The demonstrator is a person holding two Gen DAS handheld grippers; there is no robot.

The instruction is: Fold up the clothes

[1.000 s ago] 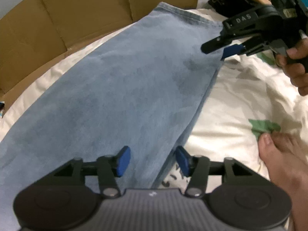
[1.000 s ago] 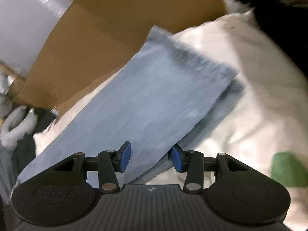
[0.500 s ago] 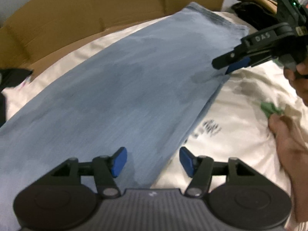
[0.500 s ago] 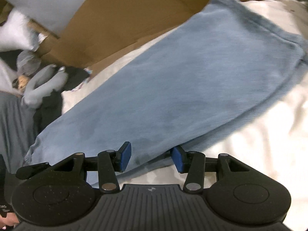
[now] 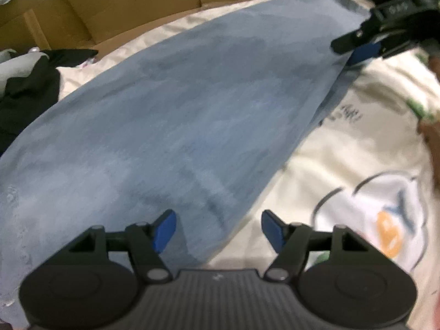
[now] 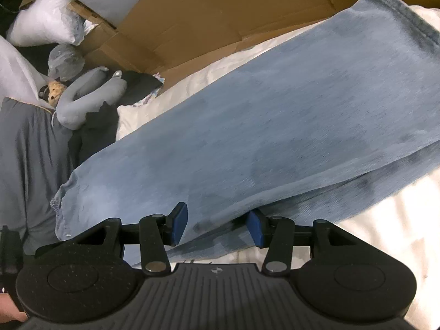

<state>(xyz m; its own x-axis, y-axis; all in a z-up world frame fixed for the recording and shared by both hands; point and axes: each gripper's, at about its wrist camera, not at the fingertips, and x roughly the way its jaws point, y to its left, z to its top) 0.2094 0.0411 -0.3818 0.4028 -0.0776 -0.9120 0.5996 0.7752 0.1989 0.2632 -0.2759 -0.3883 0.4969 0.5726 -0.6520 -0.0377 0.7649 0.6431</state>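
Note:
Light blue jeans (image 5: 170, 115) lie flat on the bed, folded lengthwise, hem toward the cardboard at the back. My left gripper (image 5: 218, 231) is open and empty, its jaws standing over the near edge of the jeans. My right gripper (image 6: 217, 222) is open, its jaws either side of the jeans' near edge (image 6: 261, 137) close to the hem end. It also shows in the left wrist view (image 5: 360, 49) at the far right edge of the jeans. Whether either touches the cloth I cannot tell.
A cream printed bedsheet (image 5: 357, 165) lies under the jeans. Flattened cardboard (image 6: 220, 22) stands behind the bed. Dark clothes (image 5: 24, 93), a grey neck pillow (image 6: 88, 96) and white bags (image 6: 44, 22) sit at the left. A hand (image 5: 431, 143) shows at the right.
Both grippers have moved left along the jeans' near edge. The left jaws stand wider apart. More of the waist end and the clutter at the left has come into view.

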